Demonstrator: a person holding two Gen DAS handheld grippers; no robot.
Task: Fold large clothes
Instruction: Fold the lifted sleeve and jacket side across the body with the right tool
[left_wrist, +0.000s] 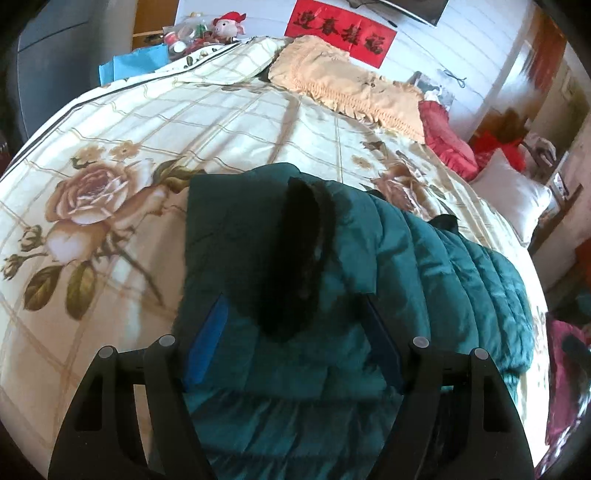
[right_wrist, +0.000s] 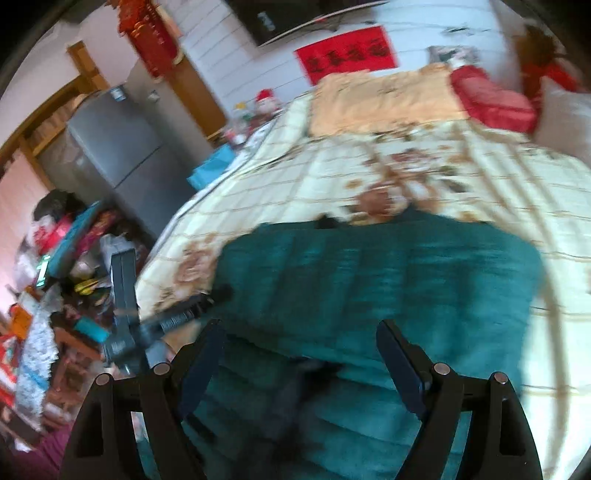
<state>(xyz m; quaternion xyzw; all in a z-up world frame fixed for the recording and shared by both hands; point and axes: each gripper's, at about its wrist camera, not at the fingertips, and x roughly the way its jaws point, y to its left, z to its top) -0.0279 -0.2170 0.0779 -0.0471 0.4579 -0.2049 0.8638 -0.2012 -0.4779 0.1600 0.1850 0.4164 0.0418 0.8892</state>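
Where the bed (left_wrist: 155, 122) fills both views, I see a cream rose-print quilt, a grey fridge (right_wrist: 114, 147) and clutter beside it. On the wall a red banner (left_wrist: 341, 31) bears black Chinese characters. My left gripper (left_wrist: 295, 332) and right gripper (right_wrist: 301, 350) hang spread apart over the teal padded jacket (left_wrist: 424, 266), gripping nothing.

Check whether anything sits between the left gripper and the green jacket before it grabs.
Nothing visible does. The left gripper, jaws open, is right over the green jacket, with its black fur trim between them; that trim is part of the jacket.
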